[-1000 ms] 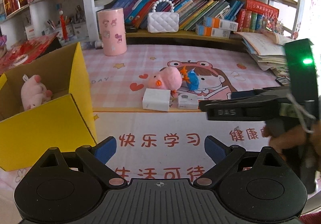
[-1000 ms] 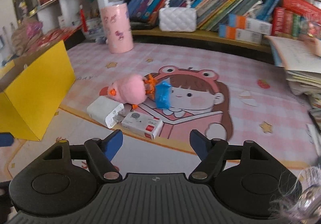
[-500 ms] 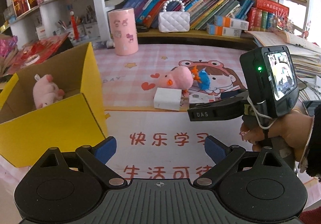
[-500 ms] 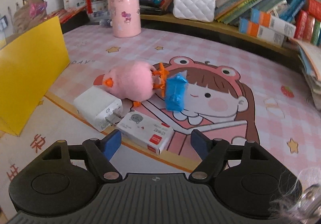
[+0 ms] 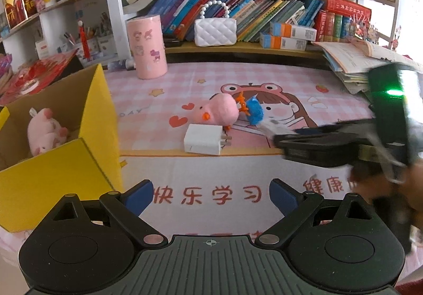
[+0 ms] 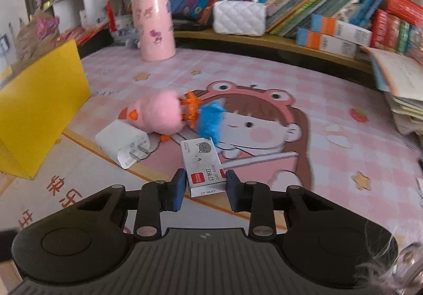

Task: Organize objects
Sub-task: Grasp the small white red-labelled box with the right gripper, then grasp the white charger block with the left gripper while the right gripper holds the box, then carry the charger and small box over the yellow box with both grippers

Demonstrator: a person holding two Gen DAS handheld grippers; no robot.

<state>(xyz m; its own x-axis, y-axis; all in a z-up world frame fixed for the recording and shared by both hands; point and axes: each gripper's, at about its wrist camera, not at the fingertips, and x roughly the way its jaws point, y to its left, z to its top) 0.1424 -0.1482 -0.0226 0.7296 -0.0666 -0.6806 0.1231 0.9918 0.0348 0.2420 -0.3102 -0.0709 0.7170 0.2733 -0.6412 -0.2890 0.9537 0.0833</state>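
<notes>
Right gripper (image 6: 203, 185): narrowed around the near end of the staple box (image 6: 202, 164), one blue pad at each long side; contact looks made on both sides, though motion blur leaves the pressure unclear.
Right gripper, seen from the left wrist: black body blurred at the right edge, green light lit on the unit above it, person's hand under it.
Staple box: small white carton with a cat drawing and a red label, far end pointing toward the pink plush duck (image 6: 158, 114); whether lifted off the mat or resting on it, cannot tell. Blurred white end just visible ahead of the right gripper in the left view (image 5: 269, 127).
Left gripper (image 5: 211, 196): spread wide, nothing between the blue pads, low over the printed red characters at the near part of the mat.
Worktop (image 5: 185, 78): covered by a pink checked mat with a cartoon girl in a frog hood.
Pink plush duck (image 5: 215, 113): lying on its side on the mat, orange beak toward the yellow box (image 5: 60, 163), orange feet against the blue toy (image 5: 255, 111).
White charger (image 5: 203, 139): flat on the mat just in front of the duck, prongs pointing right in the left view; near the staple box but apart from it.
Yellow box: open-topped cardboard, at the left side of the worktop, a pink plush pig (image 5: 45, 131) inside.
Pink cylinder (image 5: 146, 50): upright at the back of the mat.
White quilted handbag (image 5: 215, 31): on the low shelf, in front of leaning books.
</notes>
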